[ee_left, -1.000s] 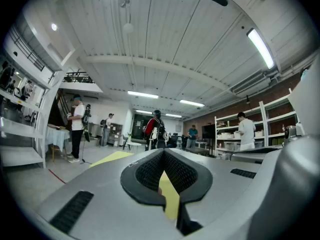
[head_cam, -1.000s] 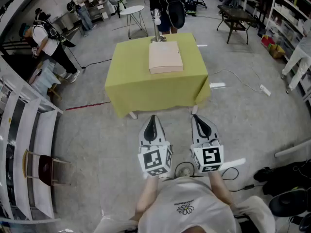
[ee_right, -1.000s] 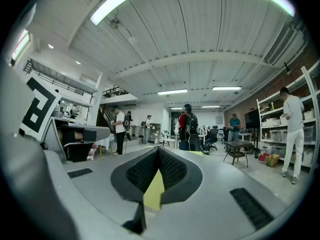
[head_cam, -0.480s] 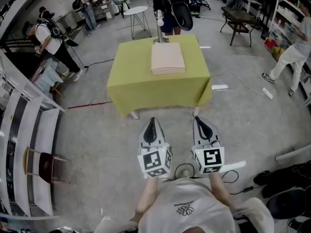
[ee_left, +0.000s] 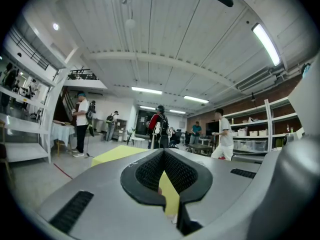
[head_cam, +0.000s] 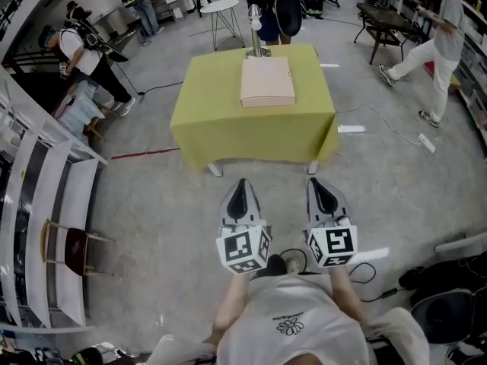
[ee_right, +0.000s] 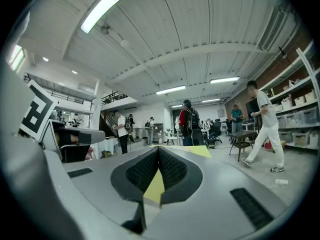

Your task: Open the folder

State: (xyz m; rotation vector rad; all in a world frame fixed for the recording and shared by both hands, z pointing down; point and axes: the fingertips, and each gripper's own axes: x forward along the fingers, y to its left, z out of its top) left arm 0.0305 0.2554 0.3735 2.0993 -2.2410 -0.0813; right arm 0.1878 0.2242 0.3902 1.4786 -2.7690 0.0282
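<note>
A closed beige folder (head_cam: pixel 267 82) lies flat on a table under a yellow-green cloth (head_cam: pixel 228 120), well ahead of me. My left gripper (head_cam: pixel 240 186) and my right gripper (head_cam: pixel 319 183) are held side by side over the floor, short of the table's near edge, both pointing level toward it. Both are shut with nothing between the jaws. In the left gripper view the yellow cloth (ee_left: pixel 117 153) shows past the closed left gripper (ee_left: pixel 163 152). The right gripper view has the shut right gripper (ee_right: pixel 158 148) with the cloth (ee_right: pixel 202 150) beyond it.
A metal stand (head_cam: pixel 256 29) rises at the table's far edge. Several people stand or walk around: one in white (head_cam: pixel 435 33) at the right, one with a backpack (head_cam: pixel 80 52) at the left. Shelving (head_cam: pixel 34 204) lines the left; cables (head_cam: pixel 380 120) lie on the floor.
The table and folder sit a little further right and higher in the head view. The person in white has walked in from the right. Both grippers have kept their places.
</note>
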